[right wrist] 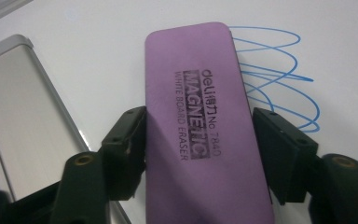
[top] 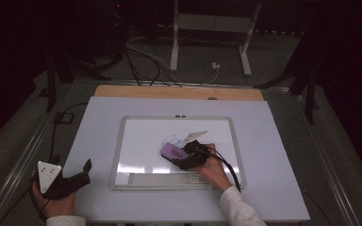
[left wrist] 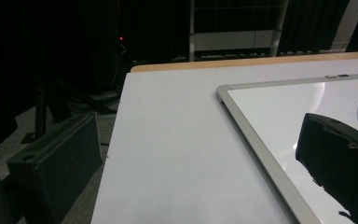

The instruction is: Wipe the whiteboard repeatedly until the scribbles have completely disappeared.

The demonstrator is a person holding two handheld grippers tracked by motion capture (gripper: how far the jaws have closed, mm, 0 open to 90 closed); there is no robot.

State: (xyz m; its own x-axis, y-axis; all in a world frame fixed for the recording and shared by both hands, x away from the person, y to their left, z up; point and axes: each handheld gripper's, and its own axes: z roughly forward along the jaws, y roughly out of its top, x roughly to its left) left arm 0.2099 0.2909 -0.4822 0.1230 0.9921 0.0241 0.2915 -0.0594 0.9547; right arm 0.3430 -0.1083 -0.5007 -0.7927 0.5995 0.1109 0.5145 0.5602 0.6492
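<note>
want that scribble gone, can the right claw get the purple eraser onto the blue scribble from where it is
Probably yes: the right claw holds the purple rectangular foam eraser right beside the blue pen scribble, with bare board between.

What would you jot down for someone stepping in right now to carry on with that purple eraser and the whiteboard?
Right gripper: jaws closed on the sides of the purple eraser, which lies flat on the whiteboard just beside the blue scribble.
Left gripper: parked at the table's near left corner, off the board, jaws apart with nothing between them.
Done: eraser gripped and brought up to the marks.
Left: the scribble looks intact, so wiping is probably next: sweep the eraser across the blue loops until the board is clean.
</note>
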